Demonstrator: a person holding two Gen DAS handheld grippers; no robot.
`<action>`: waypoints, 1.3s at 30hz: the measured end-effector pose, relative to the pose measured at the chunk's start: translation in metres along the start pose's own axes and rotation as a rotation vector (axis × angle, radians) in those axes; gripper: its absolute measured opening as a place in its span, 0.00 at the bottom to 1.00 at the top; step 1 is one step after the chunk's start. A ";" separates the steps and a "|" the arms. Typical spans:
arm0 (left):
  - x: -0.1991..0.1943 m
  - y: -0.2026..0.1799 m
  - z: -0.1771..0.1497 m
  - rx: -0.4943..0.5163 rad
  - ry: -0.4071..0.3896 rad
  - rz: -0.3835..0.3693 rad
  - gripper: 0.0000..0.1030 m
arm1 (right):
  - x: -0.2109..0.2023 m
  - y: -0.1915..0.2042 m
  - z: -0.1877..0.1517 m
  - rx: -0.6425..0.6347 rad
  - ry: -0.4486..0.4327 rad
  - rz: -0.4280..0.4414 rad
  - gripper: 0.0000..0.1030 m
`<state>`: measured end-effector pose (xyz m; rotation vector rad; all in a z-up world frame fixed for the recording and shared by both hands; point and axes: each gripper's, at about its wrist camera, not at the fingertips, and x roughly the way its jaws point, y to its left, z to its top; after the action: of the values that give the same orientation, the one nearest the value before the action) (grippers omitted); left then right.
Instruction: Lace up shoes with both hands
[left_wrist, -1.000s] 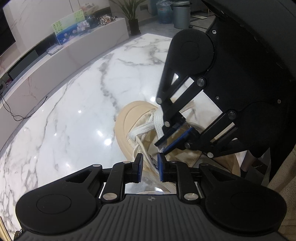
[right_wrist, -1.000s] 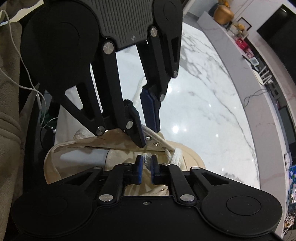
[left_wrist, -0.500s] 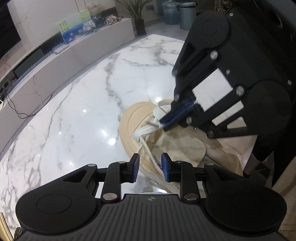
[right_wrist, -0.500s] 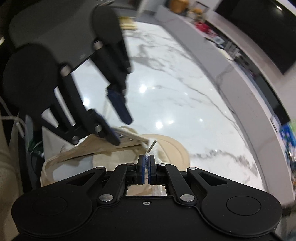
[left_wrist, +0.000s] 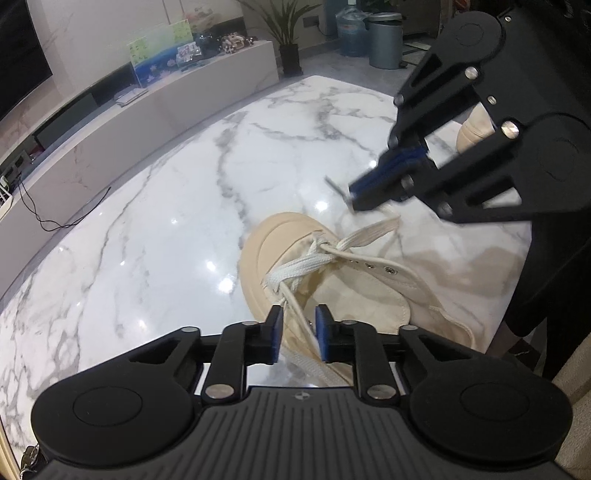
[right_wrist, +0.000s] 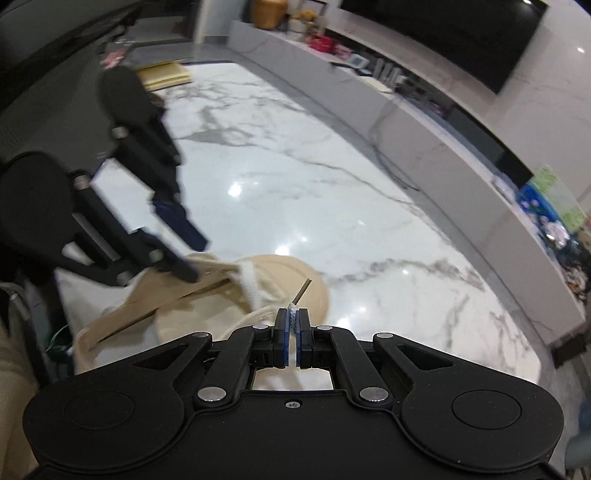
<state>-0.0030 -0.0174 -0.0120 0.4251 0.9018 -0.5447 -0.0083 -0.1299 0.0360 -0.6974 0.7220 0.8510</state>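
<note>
A beige canvas shoe (left_wrist: 343, 291) lies on the white marble table (left_wrist: 147, 229), toe pointing away, with white laces (left_wrist: 306, 266) crossed near the toe. My left gripper (left_wrist: 298, 328) is open just above the shoe's near side, with a loose lace strand running between its fingers. My right gripper (right_wrist: 292, 325) is shut on the white lace end, whose aglet tip (right_wrist: 302, 290) sticks out past the pads. In the left wrist view the right gripper (left_wrist: 373, 188) hovers above and right of the toe, pulling the lace (left_wrist: 369, 230) taut.
A long grey-white cabinet (left_wrist: 155, 107) with boxes and clutter runs along the far side of the table. A potted plant (left_wrist: 284, 26), a water jug and a bin (left_wrist: 384, 40) stand on the floor beyond. The person's dark clothing fills the right edge.
My right gripper closed on the lace end and pulled it up and away to the right of the shoe. My left gripper drew back and its jaws opened wider.
</note>
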 end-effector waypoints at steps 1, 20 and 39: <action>0.000 0.000 0.000 -0.001 0.000 0.001 0.10 | 0.005 -0.001 0.005 -0.009 0.000 0.005 0.01; 0.001 0.002 -0.001 -0.015 -0.008 0.002 0.09 | 0.020 0.026 0.013 -0.056 -0.007 0.074 0.01; 0.004 0.000 -0.001 0.031 0.003 0.006 0.10 | 0.028 0.020 0.012 -0.112 0.022 0.100 0.01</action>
<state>-0.0014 -0.0183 -0.0156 0.4563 0.8963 -0.5534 -0.0090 -0.0994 0.0163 -0.7763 0.7377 0.9826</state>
